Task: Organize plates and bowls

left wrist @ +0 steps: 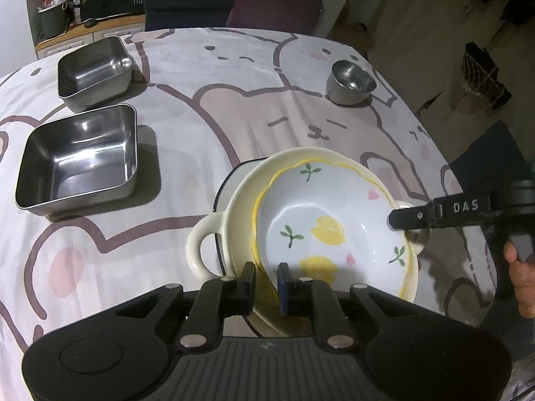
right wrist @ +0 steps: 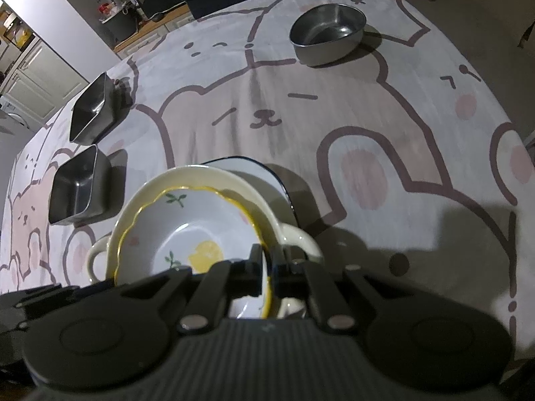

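A white lemon-patterned bowl [left wrist: 331, 220] with a yellow wavy rim sits inside a cream two-handled bowl [left wrist: 234, 200], which rests on a white plate with a dark rim [left wrist: 230, 173]. My left gripper [left wrist: 266, 279] is shut on the lemon bowl's near rim, one finger inside and one outside. My right gripper [right wrist: 267, 260] is shut on the opposite rim of the lemon bowl [right wrist: 187, 220]; its finger [left wrist: 414, 215] shows in the left wrist view. The cream bowl [right wrist: 214, 177] and the plate [right wrist: 254, 167] also show in the right wrist view.
Two square steel containers [left wrist: 80, 157] [left wrist: 95, 70] stand at the left of the bear-print tablecloth [left wrist: 234, 100]. A small round steel bowl [left wrist: 349, 82] stands at the far right, also in the right wrist view [right wrist: 327, 33]. Chairs and furniture lie beyond the table's far edge.
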The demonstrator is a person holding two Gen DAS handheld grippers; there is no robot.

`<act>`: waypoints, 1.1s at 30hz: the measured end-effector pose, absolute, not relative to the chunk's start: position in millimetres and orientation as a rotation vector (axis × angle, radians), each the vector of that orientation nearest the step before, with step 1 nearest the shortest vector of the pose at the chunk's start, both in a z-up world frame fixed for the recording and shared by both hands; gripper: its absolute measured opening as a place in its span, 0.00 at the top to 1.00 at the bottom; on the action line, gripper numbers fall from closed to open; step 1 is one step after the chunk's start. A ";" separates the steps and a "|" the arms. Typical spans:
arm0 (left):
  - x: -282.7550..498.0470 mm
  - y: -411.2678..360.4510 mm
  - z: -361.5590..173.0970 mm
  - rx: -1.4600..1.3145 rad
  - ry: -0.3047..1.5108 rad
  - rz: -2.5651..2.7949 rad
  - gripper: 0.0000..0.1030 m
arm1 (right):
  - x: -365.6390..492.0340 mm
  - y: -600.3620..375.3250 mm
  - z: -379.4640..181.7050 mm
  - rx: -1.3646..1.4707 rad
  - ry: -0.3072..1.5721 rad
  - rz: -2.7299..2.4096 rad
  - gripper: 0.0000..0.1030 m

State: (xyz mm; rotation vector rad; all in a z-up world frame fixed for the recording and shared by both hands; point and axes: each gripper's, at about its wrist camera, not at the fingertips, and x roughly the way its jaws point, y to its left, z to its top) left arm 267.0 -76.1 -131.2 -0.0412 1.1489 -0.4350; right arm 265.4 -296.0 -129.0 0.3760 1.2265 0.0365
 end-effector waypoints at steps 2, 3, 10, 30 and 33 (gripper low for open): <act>266.3 -75.9 -130.0 -0.042 1.146 -0.435 0.85 | 265.5 -295.2 -129.2 0.372 1.230 0.038 0.95; 266.3 -75.8 -129.5 -0.041 1.144 -0.435 0.85 | 265.5 -294.2 -129.1 0.367 1.231 0.039 0.95; 265.3 -75.1 -125.2 -0.039 1.136 -0.436 0.85 | 264.5 -290.1 -129.7 0.338 1.239 0.052 0.95; 249.4 -76.5 -108.2 -0.003 1.088 -0.422 0.30 | 235.7 -288.8 -101.4 0.273 1.151 0.110 0.45; 244.2 -75.1 -102.0 0.005 1.063 -0.413 0.10 | 227.9 -290.1 -93.9 0.268 1.112 0.118 0.23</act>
